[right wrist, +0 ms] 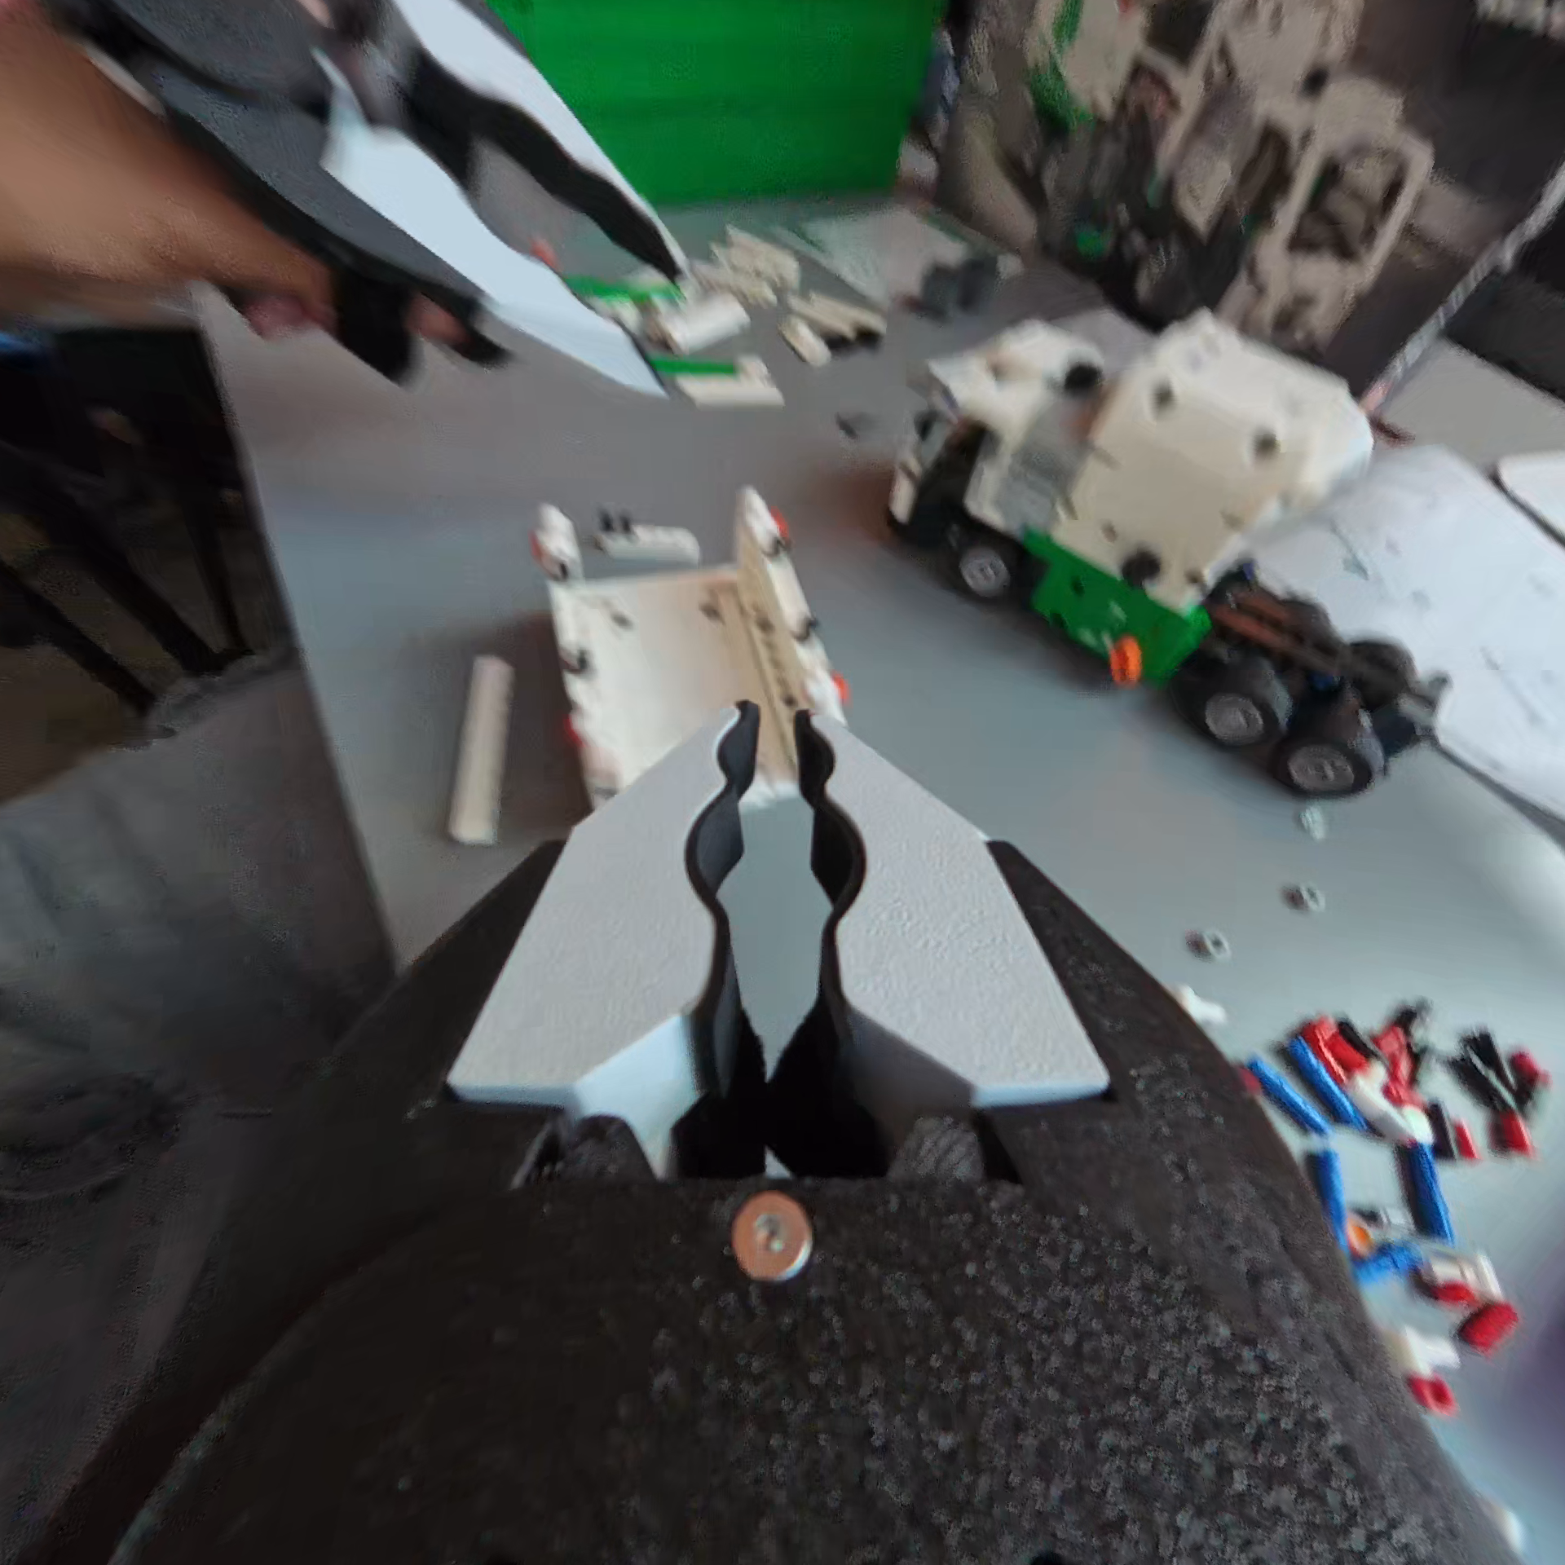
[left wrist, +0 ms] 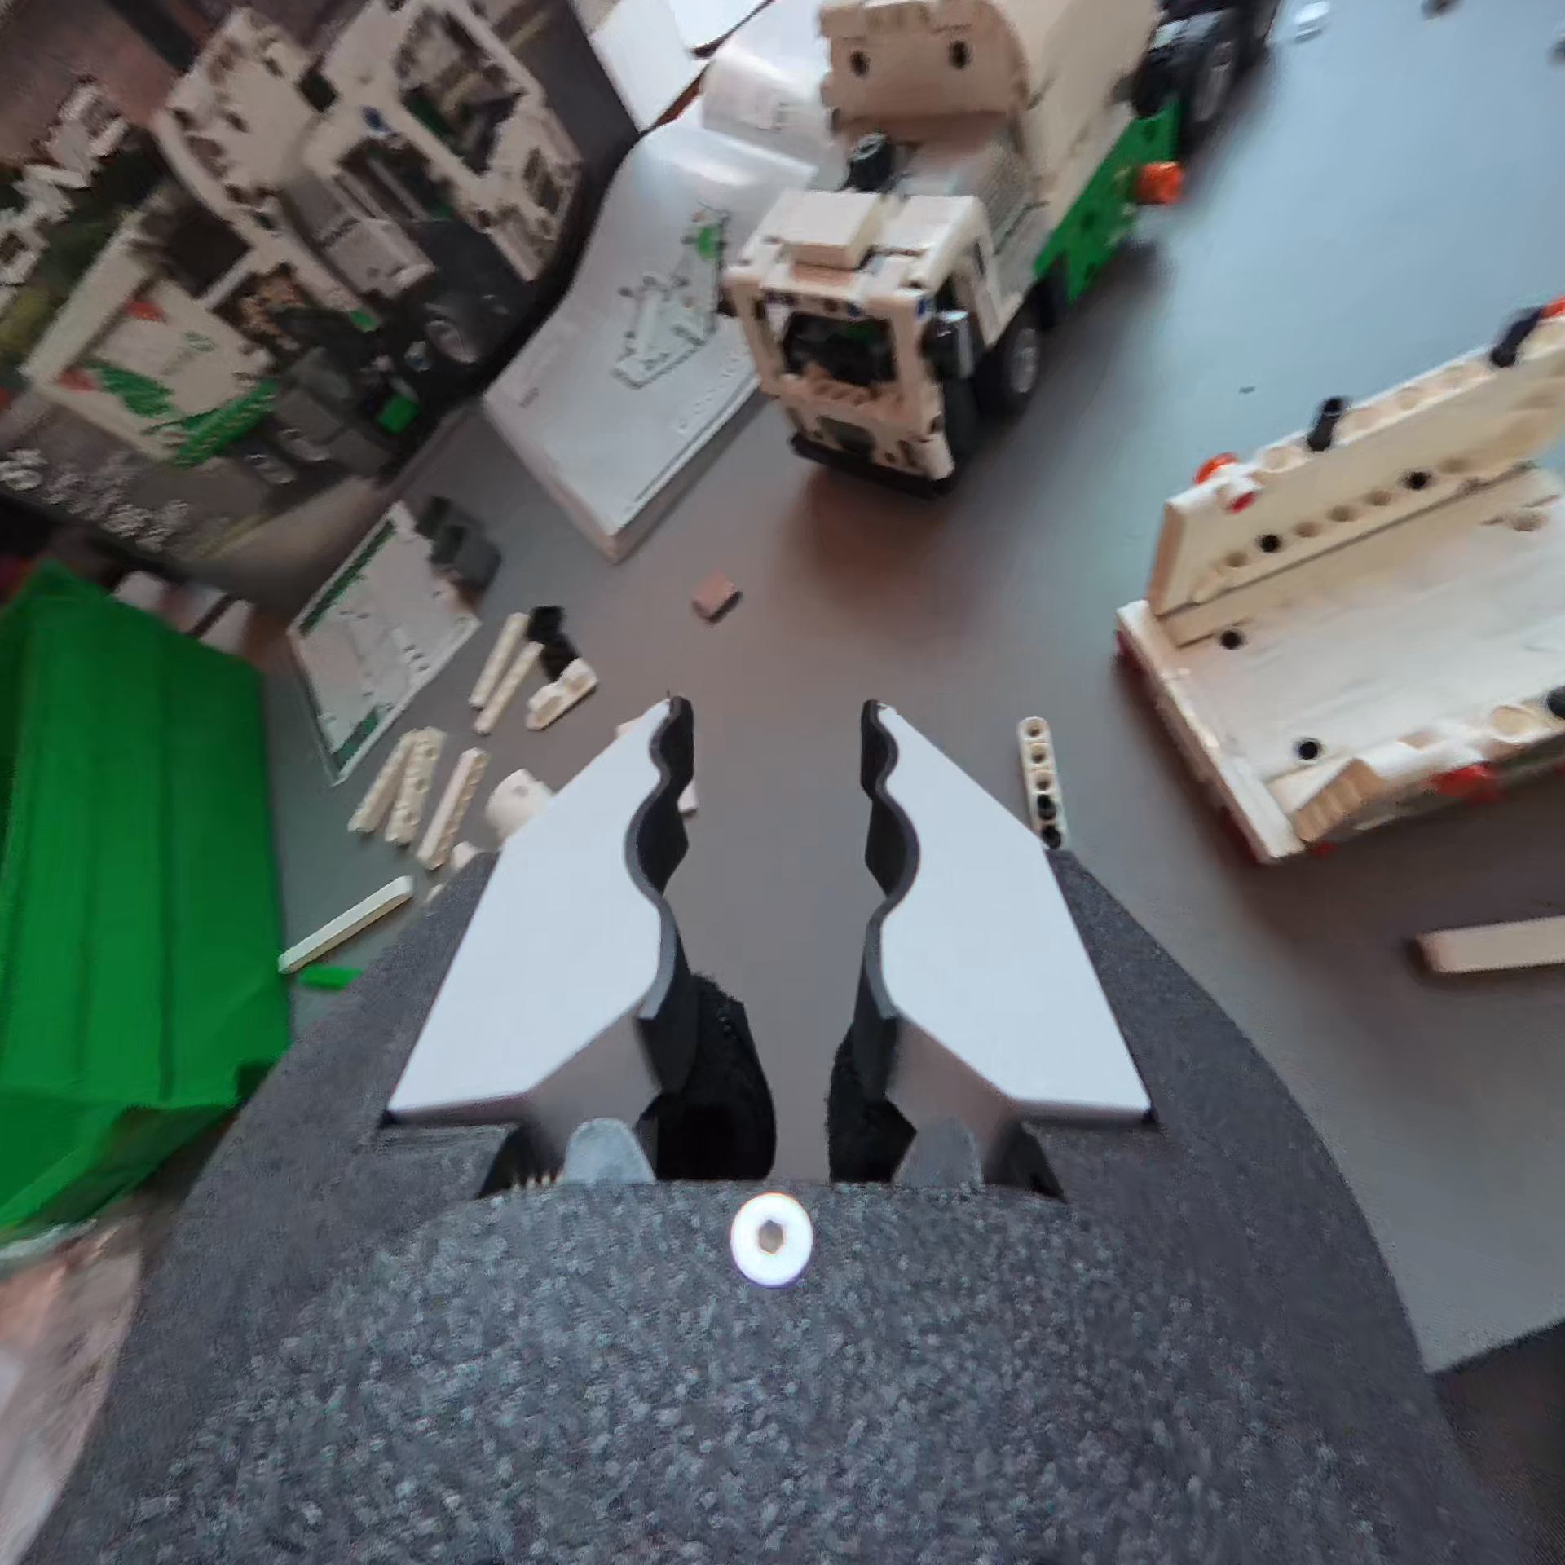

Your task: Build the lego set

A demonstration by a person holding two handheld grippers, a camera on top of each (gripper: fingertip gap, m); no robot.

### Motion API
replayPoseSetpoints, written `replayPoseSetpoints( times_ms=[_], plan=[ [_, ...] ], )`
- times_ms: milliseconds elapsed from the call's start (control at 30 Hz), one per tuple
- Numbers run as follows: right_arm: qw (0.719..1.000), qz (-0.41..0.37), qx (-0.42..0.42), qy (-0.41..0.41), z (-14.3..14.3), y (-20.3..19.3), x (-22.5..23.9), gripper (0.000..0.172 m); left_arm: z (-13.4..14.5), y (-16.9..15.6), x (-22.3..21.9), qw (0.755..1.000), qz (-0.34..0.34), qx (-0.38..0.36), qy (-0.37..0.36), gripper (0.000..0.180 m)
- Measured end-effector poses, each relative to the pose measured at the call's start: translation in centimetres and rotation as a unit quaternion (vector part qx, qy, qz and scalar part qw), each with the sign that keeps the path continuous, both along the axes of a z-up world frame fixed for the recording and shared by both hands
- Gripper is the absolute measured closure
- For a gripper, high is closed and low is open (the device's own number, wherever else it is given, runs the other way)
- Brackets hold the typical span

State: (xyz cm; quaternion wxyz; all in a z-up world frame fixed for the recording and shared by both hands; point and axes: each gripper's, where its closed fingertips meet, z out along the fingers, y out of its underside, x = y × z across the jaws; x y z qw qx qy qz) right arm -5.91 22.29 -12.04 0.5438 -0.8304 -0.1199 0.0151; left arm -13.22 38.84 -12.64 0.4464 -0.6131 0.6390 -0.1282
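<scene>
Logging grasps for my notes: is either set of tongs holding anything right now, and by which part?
Nothing is held. The left tongs stand open over bare table. The right tongs hover narrowly parted above the white panel assembly, not gripping it.

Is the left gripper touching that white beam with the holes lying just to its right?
Apart. In the left wrist view the left gripper hangs open over bare table, and the white beam lies outside its right finger with table showing between.

Grey bench point(right wrist: 356, 474) is carrying everything, its matte top reflecting soft diffuse light. Past the bench's left edge, grey floor point(right wrist: 169, 931) is showing, with dark furniture point(right wrist: 102, 525) standing just beyond that edge.
</scene>
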Motion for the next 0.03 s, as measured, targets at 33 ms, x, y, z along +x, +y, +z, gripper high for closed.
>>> replayPoseSetpoints(
  times_ms=[33],
  plan=[
    [0.999,0.036,0.028,-0.007,2.61,-0.05,-3.17,0.172,0.43,0.94,-0.56,0.999,0.04,0.03,0.005,0.147]
  ],
)
